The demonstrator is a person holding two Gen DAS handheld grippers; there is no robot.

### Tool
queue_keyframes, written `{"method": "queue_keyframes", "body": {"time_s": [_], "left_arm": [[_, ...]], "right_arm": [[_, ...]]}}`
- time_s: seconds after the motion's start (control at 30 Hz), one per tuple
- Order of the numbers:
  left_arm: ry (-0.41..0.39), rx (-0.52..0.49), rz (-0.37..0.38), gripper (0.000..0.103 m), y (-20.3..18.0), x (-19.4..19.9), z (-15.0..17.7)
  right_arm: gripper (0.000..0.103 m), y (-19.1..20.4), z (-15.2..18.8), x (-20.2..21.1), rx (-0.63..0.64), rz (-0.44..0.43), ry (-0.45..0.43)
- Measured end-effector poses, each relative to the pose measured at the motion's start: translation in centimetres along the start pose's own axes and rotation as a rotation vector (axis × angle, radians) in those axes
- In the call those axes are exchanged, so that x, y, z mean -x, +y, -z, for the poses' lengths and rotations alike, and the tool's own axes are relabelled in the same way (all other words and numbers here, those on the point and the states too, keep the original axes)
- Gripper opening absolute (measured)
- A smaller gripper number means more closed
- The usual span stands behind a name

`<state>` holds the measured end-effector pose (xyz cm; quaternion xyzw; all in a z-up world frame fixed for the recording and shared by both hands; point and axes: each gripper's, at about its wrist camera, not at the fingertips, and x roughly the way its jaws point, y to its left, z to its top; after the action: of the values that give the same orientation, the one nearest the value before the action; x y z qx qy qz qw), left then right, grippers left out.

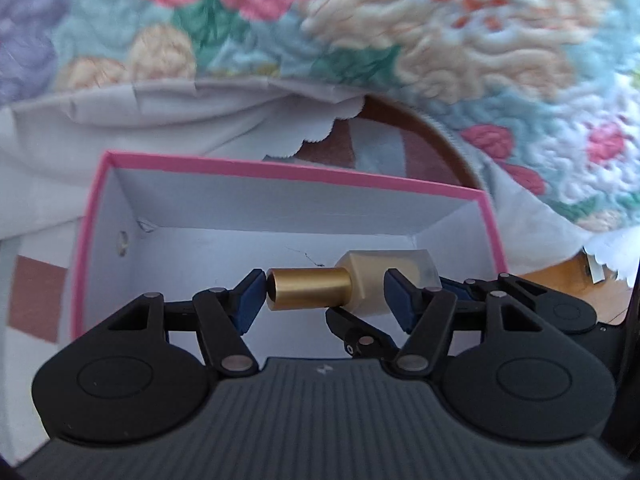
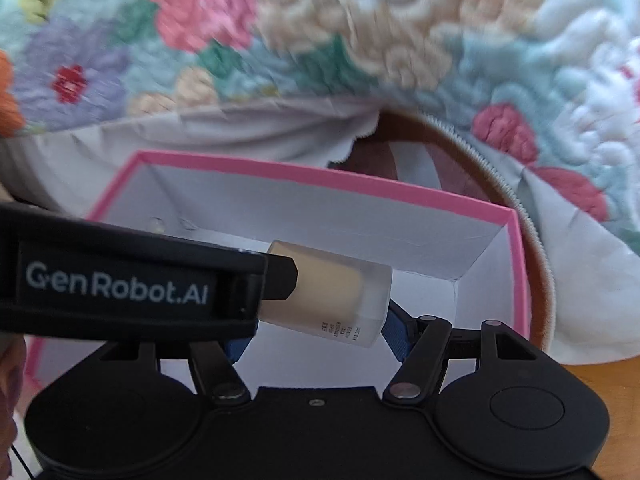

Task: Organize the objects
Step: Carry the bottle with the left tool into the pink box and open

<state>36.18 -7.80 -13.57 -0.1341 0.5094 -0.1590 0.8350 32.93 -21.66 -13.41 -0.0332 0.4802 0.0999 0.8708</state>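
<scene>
A small frosted bottle [image 1: 372,276] with a gold cap [image 1: 308,288] lies sideways in the air above the open white box with a pink rim [image 1: 280,170]. My left gripper [image 1: 324,300] is shut on it: one blue pad meets the cap's end, the other presses the frosted body. In the right wrist view my right gripper [image 2: 316,340] also holds the bottle [image 2: 332,292], its right pad against the base. Its left pad is hidden behind the left gripper's finger [image 2: 276,276], which crosses in from the left. The box [image 2: 320,178] is bare inside.
A quilted floral blanket [image 1: 440,40] fills the far side, with a pale grey cloth [image 1: 160,120] draped over its near edge. A brown round opening with a zip edge [image 2: 440,148] lies behind the box. Wooden tabletop [image 1: 560,280] shows at the right.
</scene>
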Motion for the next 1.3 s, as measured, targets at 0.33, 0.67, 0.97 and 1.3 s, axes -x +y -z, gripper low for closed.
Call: {"method": "queue_keyframes", "body": {"time_s": [0.33, 0.67, 0.97, 1.3], "left_arm": [[0.059, 0.070, 0.012, 0.062, 1.4, -4.3, -1.0], [0.103, 0.112, -0.014, 0.053, 1.2, -6.8, -0.4], [0.104, 0.124, -0.019, 0.040, 0.3, -7.8, -0.5], [0.106, 0.133, -0.035, 0.047, -0.4, -7.2, -0.6]], "right_arm": [[0.070, -0.4, -0.9, -4.5, 0.008, 0.024, 0.103], [0.069, -1.1, -0.4, -6.3, -0.030, 0.047, 0.158], [0.057, -0.7, 0.8, -6.5, 0.054, 0.151, 0.144], [0.047, -0.9, 2.0, -5.2, 0.009, 0.142, 0.139]]}}
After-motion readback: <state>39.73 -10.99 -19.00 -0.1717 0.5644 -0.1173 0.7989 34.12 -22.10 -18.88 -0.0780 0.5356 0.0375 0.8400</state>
